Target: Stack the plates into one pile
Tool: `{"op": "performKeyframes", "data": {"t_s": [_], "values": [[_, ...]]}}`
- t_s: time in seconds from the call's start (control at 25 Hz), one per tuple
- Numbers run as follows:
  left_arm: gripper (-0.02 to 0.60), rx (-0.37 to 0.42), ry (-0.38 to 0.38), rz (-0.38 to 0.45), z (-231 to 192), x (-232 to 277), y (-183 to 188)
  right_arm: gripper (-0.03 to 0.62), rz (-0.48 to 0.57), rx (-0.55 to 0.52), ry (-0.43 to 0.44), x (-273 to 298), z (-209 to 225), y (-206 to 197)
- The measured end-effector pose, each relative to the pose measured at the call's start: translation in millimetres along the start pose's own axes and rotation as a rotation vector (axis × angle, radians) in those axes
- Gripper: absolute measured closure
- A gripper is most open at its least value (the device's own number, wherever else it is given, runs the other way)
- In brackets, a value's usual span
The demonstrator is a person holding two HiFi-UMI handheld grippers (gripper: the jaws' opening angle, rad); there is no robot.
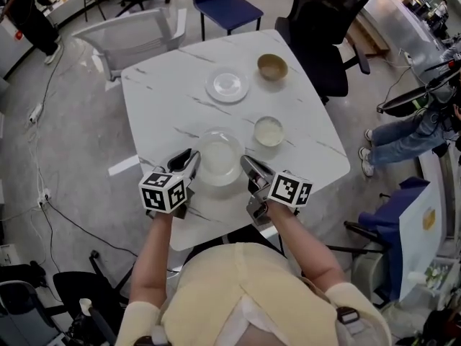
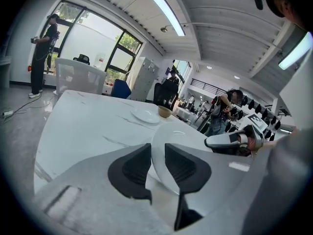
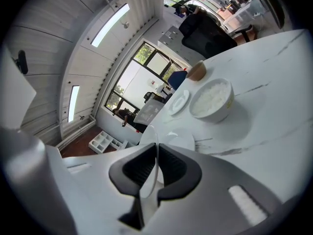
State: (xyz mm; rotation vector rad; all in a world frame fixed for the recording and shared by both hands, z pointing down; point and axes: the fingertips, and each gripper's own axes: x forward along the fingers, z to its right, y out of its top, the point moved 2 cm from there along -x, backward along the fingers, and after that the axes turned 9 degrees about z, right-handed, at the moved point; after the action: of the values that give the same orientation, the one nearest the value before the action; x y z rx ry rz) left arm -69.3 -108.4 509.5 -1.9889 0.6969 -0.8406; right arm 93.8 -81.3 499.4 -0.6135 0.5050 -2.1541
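Note:
A large white plate (image 1: 218,158) sits near the front of the white marble table (image 1: 158,99), with a gripper on each side of it. My left gripper (image 1: 189,157) is shut on the plate's left rim (image 2: 178,143), which fills the gap between its pads (image 2: 157,163). My right gripper (image 1: 248,163) is shut on the right rim; in the right gripper view the thin edge (image 3: 149,184) stands pinched between the pads (image 3: 156,168). A smaller white plate (image 1: 227,85) (image 2: 145,114) (image 3: 179,102) lies further back on the table.
A white bowl (image 1: 269,131) (image 3: 211,99) stands just right of the held plate. A brown bowl (image 1: 272,66) (image 2: 165,111) is at the far right. Chairs (image 1: 317,42) ring the table's far side, and a seated person (image 1: 403,132) is off to the right.

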Motion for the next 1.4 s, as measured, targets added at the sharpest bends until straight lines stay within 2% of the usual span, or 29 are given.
{"op": "performKeyframes", "data": {"t_s": [0.2,0.32,0.52,0.72,0.92,1.2,1.4], "values": [[0.503,-0.021,0.03,-0.015,-10,18,1,0.569,0.004,0.055,-0.055,12,16,0],[0.503,0.007,0.04,-0.038,-12,27,-1,0.566,-0.005,0.044,-0.109,16,26,-2],[0.503,0.068,0.062,-0.085,-14,38,-9,0.563,-0.018,0.0,-0.192,18,35,-4],[0.492,0.08,0.088,-0.11,-18,45,-13,0.562,-0.024,-0.015,-0.252,21,39,-3],[0.479,0.128,0.111,-0.134,-19,50,-15,0.557,-0.032,-0.045,-0.297,23,41,-5],[0.471,0.196,0.109,-0.174,-20,56,-19,0.546,-0.076,-0.127,-0.377,28,46,-8],[0.469,0.218,0.09,-0.187,-18,59,-19,0.514,-0.092,-0.18,-0.388,29,48,-11]]}}
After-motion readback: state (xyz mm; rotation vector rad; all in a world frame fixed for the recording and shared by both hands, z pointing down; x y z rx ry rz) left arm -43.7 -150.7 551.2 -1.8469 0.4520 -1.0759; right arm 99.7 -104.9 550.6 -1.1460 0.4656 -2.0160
